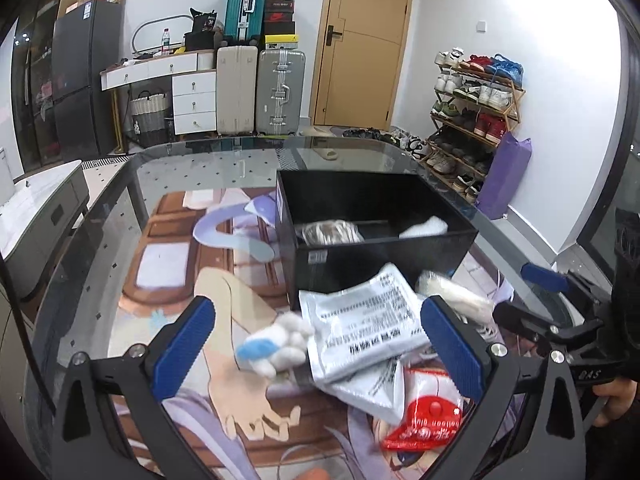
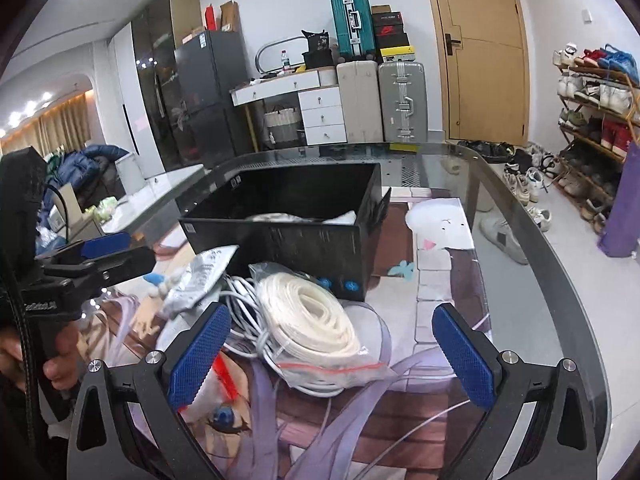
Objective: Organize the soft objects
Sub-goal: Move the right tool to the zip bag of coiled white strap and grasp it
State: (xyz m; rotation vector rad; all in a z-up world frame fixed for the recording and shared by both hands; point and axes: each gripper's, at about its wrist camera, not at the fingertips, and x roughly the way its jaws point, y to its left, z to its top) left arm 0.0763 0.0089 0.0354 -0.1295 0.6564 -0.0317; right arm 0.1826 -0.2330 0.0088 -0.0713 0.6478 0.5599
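Observation:
A black storage box point(image 1: 384, 256) point(image 2: 280, 240) stands on the glass table with a bagged coil point(image 1: 332, 232) and a white item point(image 1: 424, 226) inside. In front of it lie silver-white pouches point(image 1: 364, 320), a white and blue plush point(image 1: 276, 346), a red and white packet point(image 1: 428, 420) and a bagged coil of white tubing point(image 2: 312, 320) on loose white cables point(image 2: 244, 312). My left gripper point(image 1: 320, 356) is open above the plush and pouches. My right gripper point(image 2: 328, 360) is open above the tubing bag.
The table point(image 2: 520, 264) has a printed anime mat under glass and a curved edge at right. Beyond it stand suitcases point(image 1: 260, 92), a white desk point(image 1: 160, 76), a door point(image 1: 360, 44) and a shoe rack point(image 1: 472, 112).

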